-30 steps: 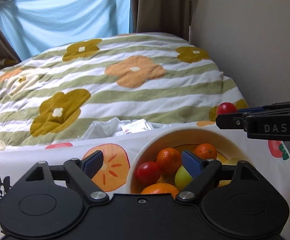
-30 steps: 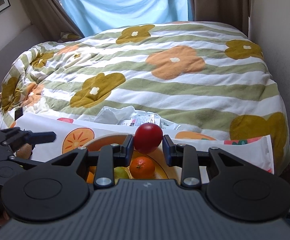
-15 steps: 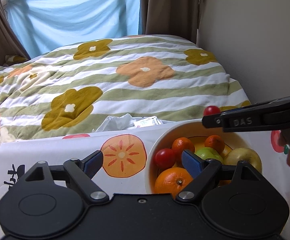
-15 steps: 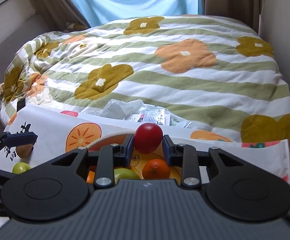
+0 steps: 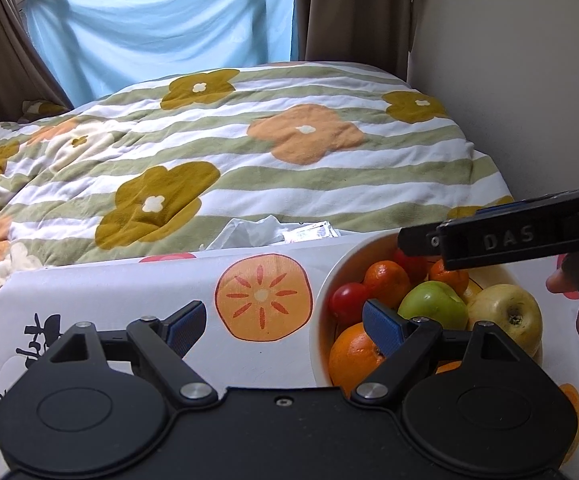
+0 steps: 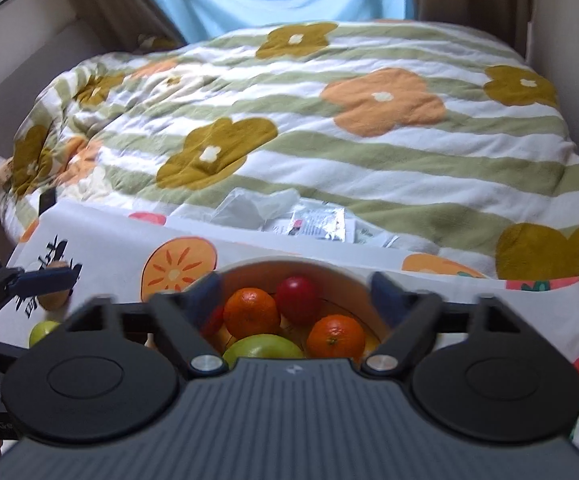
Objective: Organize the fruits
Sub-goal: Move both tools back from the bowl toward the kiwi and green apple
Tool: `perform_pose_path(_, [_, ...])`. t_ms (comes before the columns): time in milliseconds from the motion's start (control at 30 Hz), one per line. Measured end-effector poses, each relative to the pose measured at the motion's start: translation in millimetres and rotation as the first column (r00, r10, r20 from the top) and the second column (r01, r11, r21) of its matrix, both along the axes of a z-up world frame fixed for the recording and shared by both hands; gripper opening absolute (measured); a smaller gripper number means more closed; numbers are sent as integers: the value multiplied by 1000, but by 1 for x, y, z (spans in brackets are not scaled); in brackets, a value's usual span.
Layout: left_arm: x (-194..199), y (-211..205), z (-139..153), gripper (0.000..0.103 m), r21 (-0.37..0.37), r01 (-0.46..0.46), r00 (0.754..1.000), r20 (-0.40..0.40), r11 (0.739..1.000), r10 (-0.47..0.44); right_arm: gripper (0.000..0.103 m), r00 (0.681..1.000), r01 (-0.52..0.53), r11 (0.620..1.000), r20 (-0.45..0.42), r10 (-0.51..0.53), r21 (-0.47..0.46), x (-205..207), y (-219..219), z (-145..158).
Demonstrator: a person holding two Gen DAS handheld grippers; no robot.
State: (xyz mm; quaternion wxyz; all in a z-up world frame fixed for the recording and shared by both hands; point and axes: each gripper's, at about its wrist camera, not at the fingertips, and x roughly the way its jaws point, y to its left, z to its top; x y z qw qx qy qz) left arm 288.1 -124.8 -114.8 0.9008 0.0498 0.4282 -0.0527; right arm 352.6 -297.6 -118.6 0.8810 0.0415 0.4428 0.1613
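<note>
Looking from near to far, the bowl [image 6: 249,272] is the thing to start from. The right claw [image 6: 295,292] hangs just above the bowl with its two fingers spread wide and nothing between them. A red fruit [image 6: 299,296] lies in the bowl right under that gap, touching an orange [image 6: 251,312]. My guess is the claw let go there so the fruit lands with the others and does not roll away.

The bowl also has a green apple [image 5: 433,306], a yellow apple [image 5: 505,318], a big orange [image 5: 355,354] and a small red fruit [image 5: 347,302]. They sit packed together, so the bowl wall keeps them in.

The left claw [image 5: 285,326] waits to the left of the bowl, low over the counter [image 5: 129,292]. Its fingers are spread too and it holds nothing.

Farther left of the bowl, a brown fruit [image 6: 55,298] and a small green fruit [image 6: 43,330] lie on the counter. They probably need to go in next.

Behind the bowl are some crumpled wrappers [image 6: 313,222], then the bed [image 6: 329,140] with a flower blanket.
</note>
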Motion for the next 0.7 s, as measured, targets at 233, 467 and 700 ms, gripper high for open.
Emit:
perform_pose_path(233, [-11, -2, 5, 89, 26, 4, 1000, 13, 1000, -5, 103, 999, 34, 999, -1, -34, 12, -3, -9, 6])
perform_pose_path(467, [-31, 1, 23, 89, 31, -12, 998, 66, 999, 10, 103, 997, 60, 998, 36, -61, 27, -22, -16, 26])
perform_pose_path(700, [-62, 6, 44, 89, 18, -44, 992, 120, 999, 42, 103, 993, 66, 998, 93, -67, 14, -56, -17, 53])
